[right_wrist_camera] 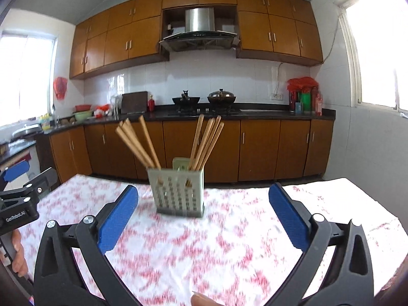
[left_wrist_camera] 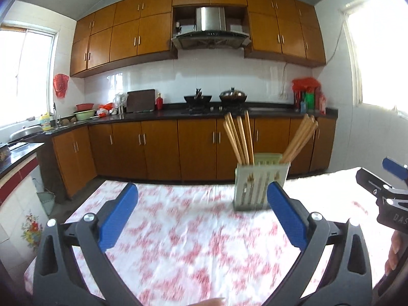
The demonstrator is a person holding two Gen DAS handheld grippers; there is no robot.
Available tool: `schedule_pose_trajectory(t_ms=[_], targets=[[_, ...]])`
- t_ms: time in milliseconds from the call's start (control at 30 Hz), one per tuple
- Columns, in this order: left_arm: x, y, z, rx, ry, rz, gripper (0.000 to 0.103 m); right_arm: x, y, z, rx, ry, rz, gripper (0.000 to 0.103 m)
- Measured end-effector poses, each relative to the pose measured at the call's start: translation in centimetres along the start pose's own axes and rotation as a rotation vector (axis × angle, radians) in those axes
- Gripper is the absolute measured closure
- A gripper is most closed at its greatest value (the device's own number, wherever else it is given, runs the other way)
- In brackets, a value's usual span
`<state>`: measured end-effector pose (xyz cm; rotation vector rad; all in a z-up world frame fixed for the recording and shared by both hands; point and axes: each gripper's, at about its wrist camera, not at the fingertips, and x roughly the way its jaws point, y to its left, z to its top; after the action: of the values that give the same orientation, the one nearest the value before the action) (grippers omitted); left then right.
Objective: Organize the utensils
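A pale green perforated utensil holder (left_wrist_camera: 260, 186) (right_wrist_camera: 178, 191) stands upright on the table with a red-and-white floral cloth (left_wrist_camera: 199, 242) (right_wrist_camera: 204, 242). Several wooden chopsticks (left_wrist_camera: 239, 140) (right_wrist_camera: 139, 142) lean in its left compartment and several more chopsticks (left_wrist_camera: 301, 137) (right_wrist_camera: 206, 142) lean in its right one. My left gripper (left_wrist_camera: 202, 201) is open and empty, with the holder just behind its right fingertip. My right gripper (right_wrist_camera: 204, 204) is open and empty, the holder between and beyond its fingers. Each gripper shows at the edge of the other's view.
Beyond the table's far edge is floor, then brown kitchen cabinets under a dark counter (left_wrist_camera: 229, 113) with a stove, a wok (left_wrist_camera: 233, 95) and bottles (left_wrist_camera: 306, 99). A sink (left_wrist_camera: 51, 125) is at the left. Windows light both sides.
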<state>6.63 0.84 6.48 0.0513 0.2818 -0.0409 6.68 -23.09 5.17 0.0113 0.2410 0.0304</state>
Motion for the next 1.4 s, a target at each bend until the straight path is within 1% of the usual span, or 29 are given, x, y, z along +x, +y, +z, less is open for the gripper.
schedule_pose_trajectory(t_ms=[200,400,500,733,1067,1400], targets=[[-1.8,-0.8,-2.7,0.012,0.008,-0.002,0.004,-1.8,0.4,-3.0,-0.002,-0.005,-0.042,0.002],[-2.4,-1.1,-4.4,0.01,0.024,-0.008,0.004,-2.1,0.2,-5.4,0.003,0.071,-0.036,0.002],[-2.3,-1.1,-5.1,0.001,0.044,-0.015,0.004,-2.2,0.0,-6.0,0.005,0.092,-0.04,0.002],[-2.0,-1.4,-6.6,0.003,0.088,-0.02,0.004,-2.3,0.1,-7.1,0.015,0.127,-0.04,0.002],[-1.2,-1.3,-8.1,-0.016,0.15,-0.029,0.004,-2.1,-0.1,-7.5,0.041,0.161,-0.039,0.002],[-1.2,-1.3,-8.3,-0.018,0.153,-0.032,0.004,-2.1,-0.2,-7.6,0.044,0.164,-0.039,0.002]])
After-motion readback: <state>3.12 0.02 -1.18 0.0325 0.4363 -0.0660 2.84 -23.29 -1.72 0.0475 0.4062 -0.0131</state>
